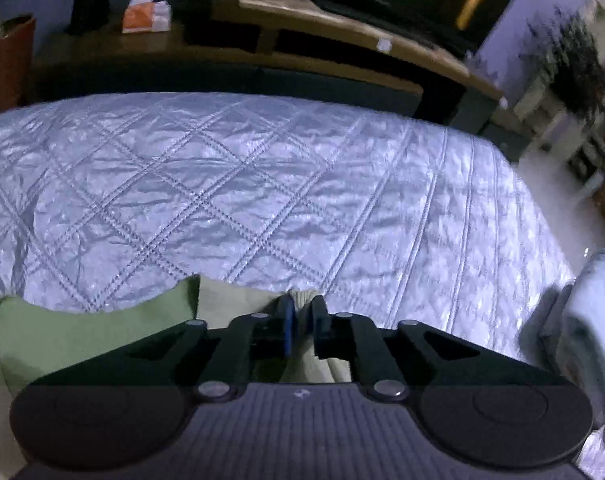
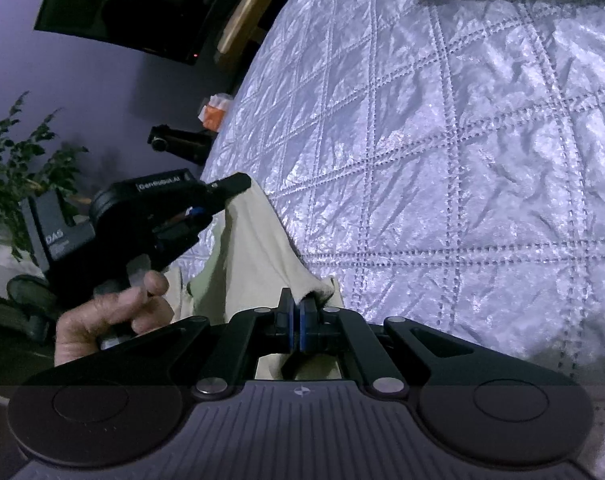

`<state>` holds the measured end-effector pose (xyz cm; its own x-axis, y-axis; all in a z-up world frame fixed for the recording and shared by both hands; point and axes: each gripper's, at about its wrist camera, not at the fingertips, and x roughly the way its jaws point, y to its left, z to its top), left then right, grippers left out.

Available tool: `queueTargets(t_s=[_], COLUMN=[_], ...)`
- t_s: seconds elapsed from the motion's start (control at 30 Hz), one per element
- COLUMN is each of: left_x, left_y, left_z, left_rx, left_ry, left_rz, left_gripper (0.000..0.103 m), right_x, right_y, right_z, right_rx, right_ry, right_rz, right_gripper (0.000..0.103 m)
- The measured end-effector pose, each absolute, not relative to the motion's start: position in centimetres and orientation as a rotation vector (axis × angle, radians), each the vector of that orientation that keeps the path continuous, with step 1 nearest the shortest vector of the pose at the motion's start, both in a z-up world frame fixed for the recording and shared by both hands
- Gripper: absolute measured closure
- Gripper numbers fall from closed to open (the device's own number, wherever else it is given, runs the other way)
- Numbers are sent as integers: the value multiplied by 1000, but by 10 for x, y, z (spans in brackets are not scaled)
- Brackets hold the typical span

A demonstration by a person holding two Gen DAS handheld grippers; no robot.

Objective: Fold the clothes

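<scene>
Barely begun: pale green garment [image 2: 258, 248] pinched in both closed grippers, left gripper [image 1: 301, 314] and right gripper [image 2: 298, 312], lifted above the quilted bed [image 1: 262, 184], nothing folded yet.

Right wrist view: white print "Genrobot.AI" on the top of the left gripper [image 2: 222, 200] body, up and left of the right gripper's fingertips, small and slightly blurred. Further left of it, a dark box [image 2: 58, 232] by the plant shows pale letters "DAS", rest of the word cut off and the smaller line under it unreadable. Left wrist view: no readable text; the orange-and-white packet [image 1: 146, 16] far ahead-left is too blurred.
</scene>
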<state>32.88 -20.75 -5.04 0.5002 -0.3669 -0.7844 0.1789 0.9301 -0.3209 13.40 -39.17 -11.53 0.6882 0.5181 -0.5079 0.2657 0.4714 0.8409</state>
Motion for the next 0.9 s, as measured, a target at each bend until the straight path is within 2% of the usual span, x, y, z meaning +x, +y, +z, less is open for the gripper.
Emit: queueTargets(t_s=[0.03,0.1,0.2,0.37,0.47,0.57,0.63,0.67,0.7,0.73,0.77,0.8,0.87,0.9], left_x=[331,335,333,299,269,226,204,192,179,167,155,144,129,124], left_y=[-199,-184,-168,-124,-85,-47,-21,-14,-7,0,7,14,25,32], left_z=[-50,-48,-39,-16,0,20,28,31,34,37,38,36,28,23], left_rx=[-272,-369,-324,-353,-388,-401,-380,-352,-323,-294,-263,-247,-256,-269], left_ry=[981,965,958,931,927,902,888,873,858,842,829,815,824,842], left_rz=[-294,-212,-139,-142,-136,-126,-118,-113,-108,-102,-89,-78,-65,-58], left_gripper=[86,84,84,76,74,66,64,62,60,53,45,42,41,41], right_x=[134,133,133,136,135,130,123,119,115,111,107,103,90,84], right_y=[-391,-391,-392,-390,-391,-395,-397,-396,-395,-392,-388,-382,-360,-348], right_z=[-115,-114,-115,-110,-110,-116,-121,-122,-120,-116,-110,-102,-82,-74], right_rx=[1092,1081,1069,1026,1031,1125,1203,1229,1229,1215,1176,1123,969,895], right_ry=[840,841,842,845,851,858,864,868,875,880,881,883,880,877], right_rz=[179,180,183,185,198,212,234,247,261,271,273,269,286,307], right_gripper=[103,103,103,102,99,91,75,71,60,51,47,46,45,41])
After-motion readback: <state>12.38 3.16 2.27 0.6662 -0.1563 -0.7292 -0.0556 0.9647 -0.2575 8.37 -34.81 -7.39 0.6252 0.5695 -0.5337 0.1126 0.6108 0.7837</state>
